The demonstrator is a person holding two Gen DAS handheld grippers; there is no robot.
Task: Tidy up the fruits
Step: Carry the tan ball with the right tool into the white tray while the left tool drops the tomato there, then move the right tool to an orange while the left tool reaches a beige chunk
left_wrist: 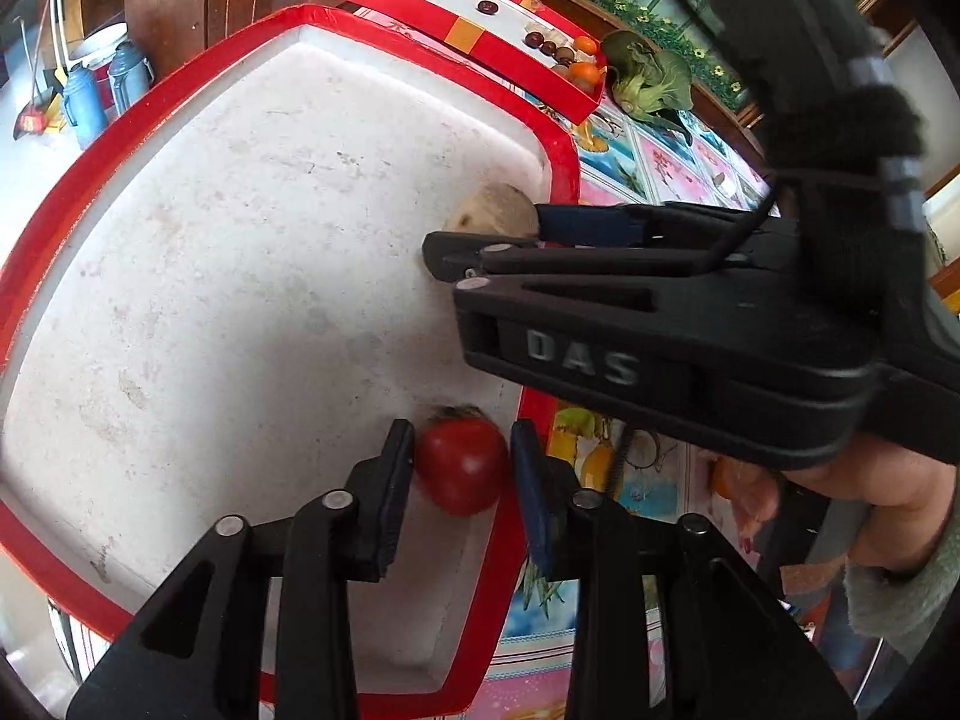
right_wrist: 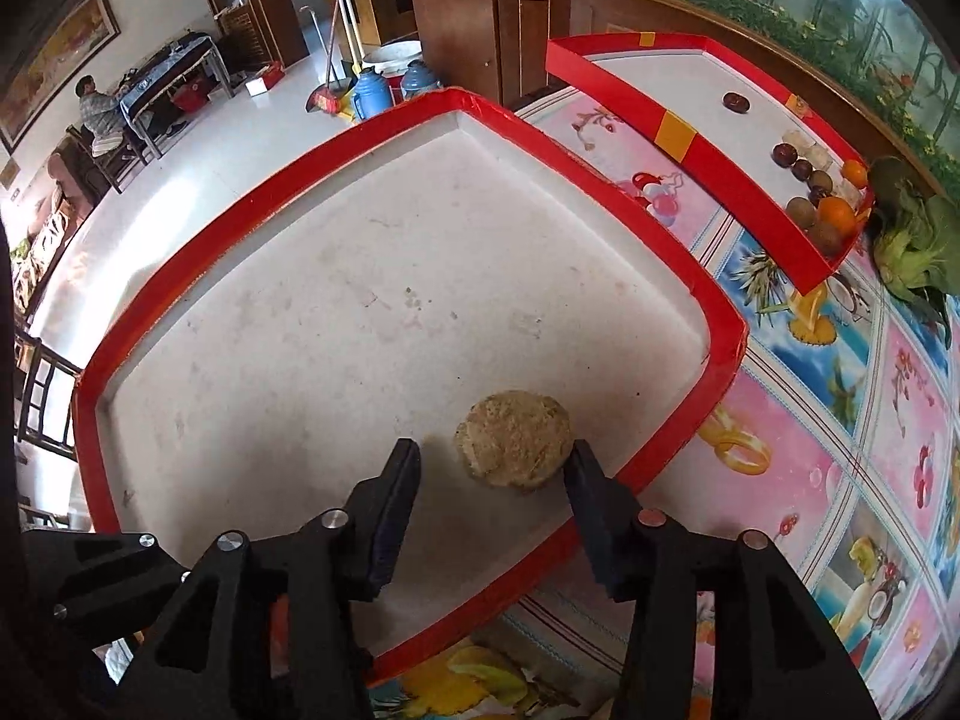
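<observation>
A red tomato (left_wrist: 462,465) sits between the fingers of my left gripper (left_wrist: 461,462), which is shut on it, over the near edge of a big red-rimmed white tray (left_wrist: 558,156). My right gripper (right_wrist: 492,462) is open. A rough tan round fruit (right_wrist: 513,438) rests on the tray floor between its fingers, touching the right finger and apart from the left one. In the left wrist view the right gripper (left_wrist: 441,255) reaches in from the right with the tan fruit (left_wrist: 498,213) at its tip.
A second red-rimmed tray (right_wrist: 678,135) stands farther back with oranges (right_wrist: 837,213), dark round fruits (right_wrist: 783,155) and a kiwi. A leafy green vegetable (right_wrist: 915,246) lies beside it on the colourful tablecloth (right_wrist: 840,408). Wooden cabinets and flasks lie beyond the table.
</observation>
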